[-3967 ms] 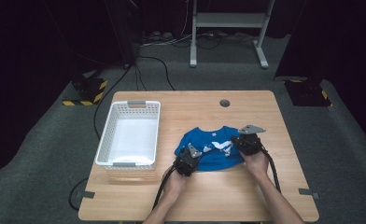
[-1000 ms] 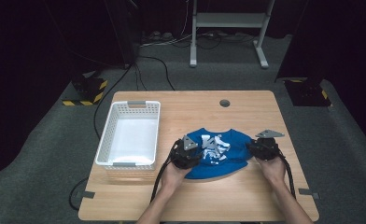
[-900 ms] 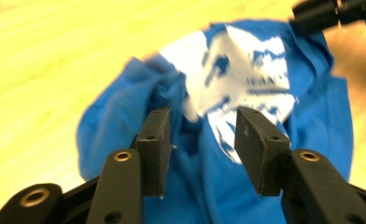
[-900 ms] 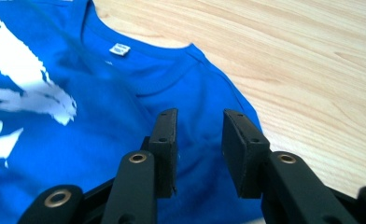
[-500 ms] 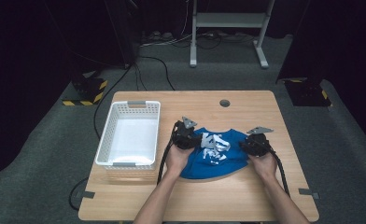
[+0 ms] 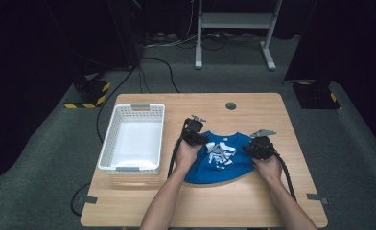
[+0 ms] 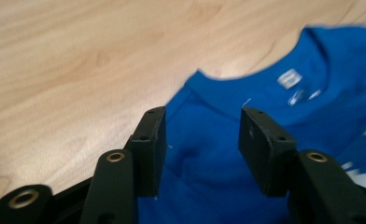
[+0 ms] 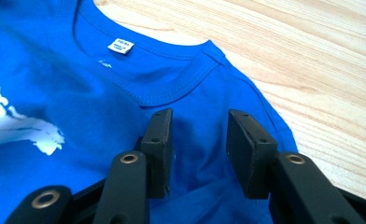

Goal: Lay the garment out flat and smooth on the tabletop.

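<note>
Left gripper (image 7: 202,140), right gripper (image 8: 197,144): jaws just opening, spread over blue shirt (image 6: 222,155); high view adds basket (image 6: 133,139).

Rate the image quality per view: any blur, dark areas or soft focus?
High view: the table is evenly lit, the room around it near black, detail coarse. Left gripper view: blue T-shirt smeared by motion, its label unreadable; the left gripper jaws sharper. Right gripper view: sharp stitching on the collar, right gripper jaws crisp, no glare.
</note>
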The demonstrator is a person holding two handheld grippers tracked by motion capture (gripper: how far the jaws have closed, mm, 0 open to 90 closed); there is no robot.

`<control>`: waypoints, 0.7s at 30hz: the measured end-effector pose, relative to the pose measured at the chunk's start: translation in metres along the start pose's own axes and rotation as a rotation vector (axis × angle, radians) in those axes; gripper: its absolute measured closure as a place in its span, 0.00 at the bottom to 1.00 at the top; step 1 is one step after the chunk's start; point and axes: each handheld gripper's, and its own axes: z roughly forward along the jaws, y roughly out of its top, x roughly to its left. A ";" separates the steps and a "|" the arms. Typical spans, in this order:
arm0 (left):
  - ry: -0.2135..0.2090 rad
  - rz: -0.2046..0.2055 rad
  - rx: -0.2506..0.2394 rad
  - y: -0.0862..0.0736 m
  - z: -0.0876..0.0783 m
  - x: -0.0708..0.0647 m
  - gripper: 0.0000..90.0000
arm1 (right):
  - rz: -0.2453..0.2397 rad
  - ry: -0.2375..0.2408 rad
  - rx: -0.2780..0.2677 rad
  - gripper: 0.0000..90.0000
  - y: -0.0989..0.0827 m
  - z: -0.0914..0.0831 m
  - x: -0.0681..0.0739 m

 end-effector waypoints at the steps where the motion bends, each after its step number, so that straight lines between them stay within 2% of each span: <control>1: 0.011 0.006 0.012 -0.001 0.002 0.000 0.57 | 0.001 -0.002 0.005 0.68 0.001 0.001 0.000; 5: 0.034 0.017 0.047 -0.005 0.008 0.002 0.57 | 0.004 -0.007 0.022 0.69 0.001 0.006 -0.002; 7: 0.040 0.014 0.060 -0.006 0.010 0.004 0.57 | 0.015 0.007 0.028 0.71 0.000 0.007 -0.004; 10: 0.044 0.005 0.094 -0.009 0.015 0.007 0.58 | 0.008 0.016 0.036 0.80 0.001 0.006 -0.005; 11: 0.041 0.004 0.106 -0.010 0.017 0.008 0.58 | 0.004 0.017 0.038 0.83 0.001 0.006 -0.005; 13: 0.013 -0.027 0.091 -0.013 0.019 0.011 0.59 | 0.002 0.018 0.040 0.90 0.001 0.006 -0.006; 15: -0.003 -0.029 0.091 -0.013 0.019 0.011 0.62 | -0.004 0.015 0.044 0.95 0.001 0.006 -0.006; 19: -0.058 -0.025 0.116 -0.009 0.019 0.010 0.84 | -0.010 0.008 0.047 0.98 0.001 0.006 -0.006; 21: -0.049 -0.005 0.125 -0.007 0.019 0.008 0.92 | -0.010 0.006 0.044 0.99 0.001 0.005 -0.006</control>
